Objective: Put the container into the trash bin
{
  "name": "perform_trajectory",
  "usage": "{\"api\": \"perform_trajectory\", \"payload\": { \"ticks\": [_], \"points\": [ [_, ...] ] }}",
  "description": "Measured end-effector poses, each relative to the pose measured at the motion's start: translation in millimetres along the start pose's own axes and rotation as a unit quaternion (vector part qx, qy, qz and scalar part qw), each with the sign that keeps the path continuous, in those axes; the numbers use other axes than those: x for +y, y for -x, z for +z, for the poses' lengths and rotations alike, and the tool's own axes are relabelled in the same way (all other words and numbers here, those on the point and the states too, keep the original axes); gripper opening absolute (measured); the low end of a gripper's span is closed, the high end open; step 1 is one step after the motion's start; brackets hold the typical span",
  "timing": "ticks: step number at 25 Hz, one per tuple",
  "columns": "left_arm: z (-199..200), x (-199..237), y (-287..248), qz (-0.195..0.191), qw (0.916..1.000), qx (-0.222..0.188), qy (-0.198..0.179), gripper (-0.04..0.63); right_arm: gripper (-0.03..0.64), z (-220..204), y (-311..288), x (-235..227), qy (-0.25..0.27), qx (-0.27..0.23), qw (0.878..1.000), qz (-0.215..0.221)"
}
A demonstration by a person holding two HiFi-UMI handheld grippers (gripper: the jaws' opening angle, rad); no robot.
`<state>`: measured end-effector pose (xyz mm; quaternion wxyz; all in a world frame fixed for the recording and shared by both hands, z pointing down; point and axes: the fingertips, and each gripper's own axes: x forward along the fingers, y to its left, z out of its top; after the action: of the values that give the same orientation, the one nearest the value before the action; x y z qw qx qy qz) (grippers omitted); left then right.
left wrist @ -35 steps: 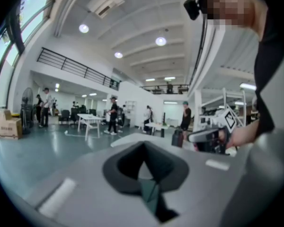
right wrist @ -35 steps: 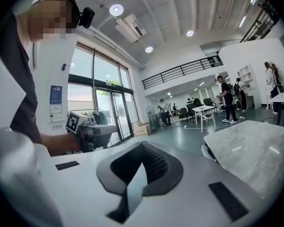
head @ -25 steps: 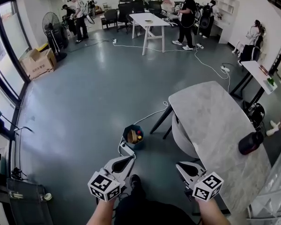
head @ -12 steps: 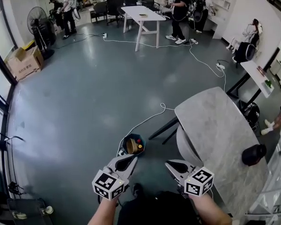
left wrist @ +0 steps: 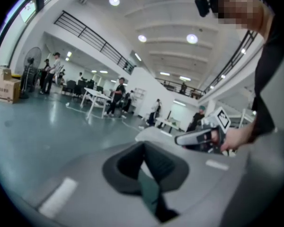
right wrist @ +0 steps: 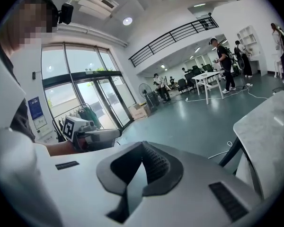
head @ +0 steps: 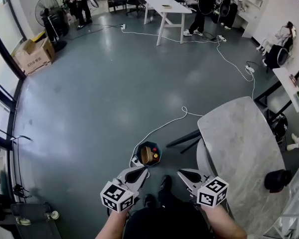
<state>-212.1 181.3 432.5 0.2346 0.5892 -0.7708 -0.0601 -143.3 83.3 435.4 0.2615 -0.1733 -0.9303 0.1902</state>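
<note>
A small blue trash bin (head: 149, 155) stands on the floor with a brown item and small coloured bits inside. My left gripper (head: 141, 172) hangs just below and left of it, jaws shut, nothing held. My right gripper (head: 182, 174) is level with it, to the bin's lower right, also shut and empty. In the left gripper view the jaws (left wrist: 143, 146) meet at the tip, and the right gripper (left wrist: 182, 139) shows beyond. The right gripper view shows its shut jaws (right wrist: 143, 144) and the left gripper (right wrist: 114, 134). A dark rounded container (head: 277, 179) lies on the table's right edge.
A grey marble table (head: 239, 148) stands at the right with a pale chair (head: 203, 159) tucked under it. A white cable (head: 164, 126) runs across the floor to a power strip (head: 136, 161) beside the bin. Far off are people, a white table (head: 164, 6), a fan and cardboard boxes (head: 32, 56).
The view has shifted, so the bin now lies right in front of both gripper tips. Both grippers have drawn a little closer together and stayed shut.
</note>
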Motion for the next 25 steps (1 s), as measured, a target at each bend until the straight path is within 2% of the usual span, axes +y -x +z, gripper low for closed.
{"api": "perform_trajectory", "payload": {
  "ticks": [5,8,14,21,25],
  "points": [
    [12.6,19.2,-33.5,0.037,0.9990,0.012,0.021,0.009,-0.008,28.5,-20.5,-37.0,0.005,-0.005,0.999,0.036],
    [16.5,30.3,-55.8,0.055,0.9980,0.024,0.021,0.011,-0.008,35.7,-29.7,-58.5,0.006,-0.002,0.998,0.058],
    [16.5,49.4,-84.6,0.067,0.9967,0.040,0.022,0.011,-0.008,34.4,-46.5,-93.8,-0.012,0.003,0.998,0.064],
    [-18.1,86.1,-112.6,0.055,0.9954,0.066,0.043,0.011,-0.008,6.9,-80.6,-115.9,-0.039,0.035,0.997,0.053],
    [-56.7,122.1,-128.0,0.057,0.9918,0.074,0.088,0.012,-0.008,-18.3,-111.5,-126.1,-0.056,0.071,0.994,0.056]
  ]
}}
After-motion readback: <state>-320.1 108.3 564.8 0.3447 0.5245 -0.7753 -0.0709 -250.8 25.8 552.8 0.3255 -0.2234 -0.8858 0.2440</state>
